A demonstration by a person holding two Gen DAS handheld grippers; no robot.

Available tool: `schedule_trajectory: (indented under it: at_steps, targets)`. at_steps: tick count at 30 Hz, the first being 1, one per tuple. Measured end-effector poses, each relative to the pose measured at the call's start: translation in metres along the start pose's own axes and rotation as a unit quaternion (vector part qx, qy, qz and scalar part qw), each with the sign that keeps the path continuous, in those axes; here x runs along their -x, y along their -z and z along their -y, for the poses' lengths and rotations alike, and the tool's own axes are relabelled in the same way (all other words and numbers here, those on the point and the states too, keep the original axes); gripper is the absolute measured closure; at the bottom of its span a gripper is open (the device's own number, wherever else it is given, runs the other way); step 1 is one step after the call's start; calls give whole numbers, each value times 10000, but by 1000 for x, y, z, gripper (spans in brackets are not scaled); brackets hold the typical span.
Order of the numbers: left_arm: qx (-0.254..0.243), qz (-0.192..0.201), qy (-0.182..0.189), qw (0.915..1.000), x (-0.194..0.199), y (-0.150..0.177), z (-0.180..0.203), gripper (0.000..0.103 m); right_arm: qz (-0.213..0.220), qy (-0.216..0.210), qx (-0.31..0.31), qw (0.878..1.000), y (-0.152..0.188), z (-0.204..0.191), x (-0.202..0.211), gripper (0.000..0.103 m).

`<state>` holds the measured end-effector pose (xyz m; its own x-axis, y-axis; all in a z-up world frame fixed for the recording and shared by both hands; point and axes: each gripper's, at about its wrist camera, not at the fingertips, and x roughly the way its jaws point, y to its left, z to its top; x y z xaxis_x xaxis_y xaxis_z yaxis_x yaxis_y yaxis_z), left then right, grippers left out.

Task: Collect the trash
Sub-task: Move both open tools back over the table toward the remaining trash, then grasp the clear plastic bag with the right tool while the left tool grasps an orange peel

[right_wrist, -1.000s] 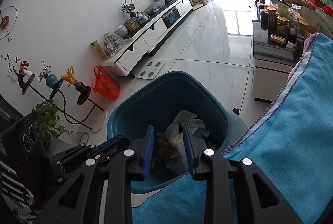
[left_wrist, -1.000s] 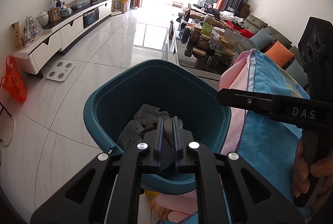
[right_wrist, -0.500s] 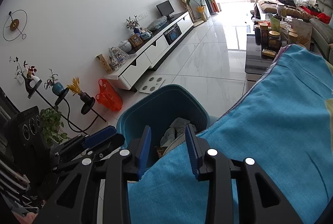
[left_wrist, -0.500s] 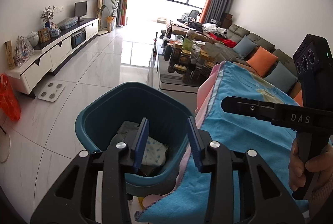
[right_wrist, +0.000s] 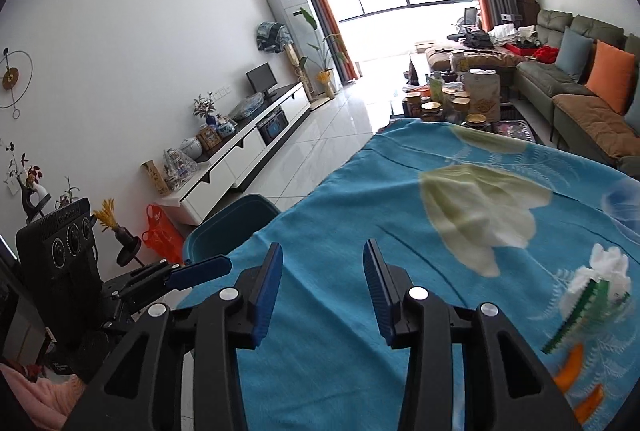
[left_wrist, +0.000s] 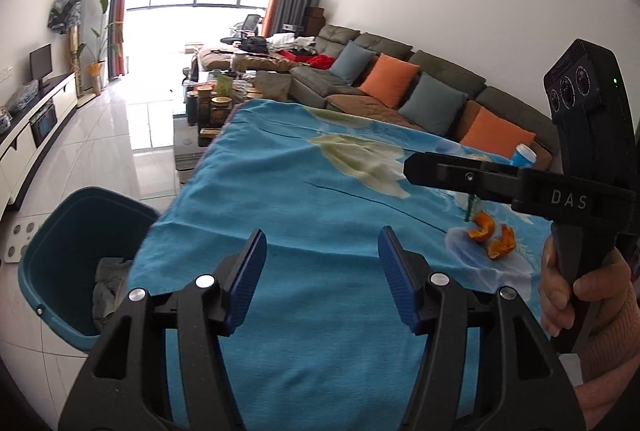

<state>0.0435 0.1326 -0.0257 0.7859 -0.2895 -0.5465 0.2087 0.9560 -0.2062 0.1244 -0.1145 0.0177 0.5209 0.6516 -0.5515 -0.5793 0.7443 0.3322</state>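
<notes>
1. Left gripper (left_wrist: 322, 275): fingers spread wide with nothing between them, held above the near part of a blue cloth (left_wrist: 320, 199) that covers a table.
2. Right gripper (right_wrist: 322, 289): fingers likewise spread and empty, over the same blue cloth (right_wrist: 360, 231); in the left wrist view it enters from the right, gripped by a hand (left_wrist: 576, 295).
3. Bin (left_wrist: 60, 231): a teal tub on the floor at the left edge of the table, partly hidden by the cloth's edge; crumpled grey and white waste (left_wrist: 110, 287) lies inside. In the right wrist view only its rim (right_wrist: 228, 219) shows beyond the cloth.
4. Orange peels (left_wrist: 490, 235): two curled pieces on the cloth at the right, well apart from the bin and beyond the left gripper's fingers. In the right wrist view the peels (right_wrist: 576, 379) lie near the lower right edge.
5. White tissue (right_wrist: 600, 273): a crumpled wad on the cloth just beyond the peels, with a green strip (right_wrist: 576, 315) lying against it; both are blurred.
6. Blue cup (left_wrist: 524, 155): stands at the far right edge of the cloth.
7. Background: sofa (left_wrist: 400, 83) with orange and grey cushions on the right, white cabinet (right_wrist: 240, 159) along the left wall, tiled floor (left_wrist: 120, 135) between.
</notes>
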Motion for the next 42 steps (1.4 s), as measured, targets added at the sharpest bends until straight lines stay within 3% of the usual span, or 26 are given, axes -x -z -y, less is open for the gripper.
schedule_trajectory:
  at_steps: [7,15,23,36,42]
  targets:
    - [-480,-324,687,9960,-37,4,68,46,290,760,-522,9953,22,58,55,63]
    - [-901,-720,1144,9867,-71,9,120,47,510,1304,-1113,9839,45,122,93,63]
    - [-858,-1104,1333,9812,-100,5,139,49,515,1418,-1364,9791,57,153,101,63]
    - [-672,-1694,1344,9740,-140,-4,149,57,435,1356,-1552,9776,66,164,99,63]
    - [-496,-1832,1488,9705,-150,-3,146,74,362,1285,-1604,9780,69,168,95,63]
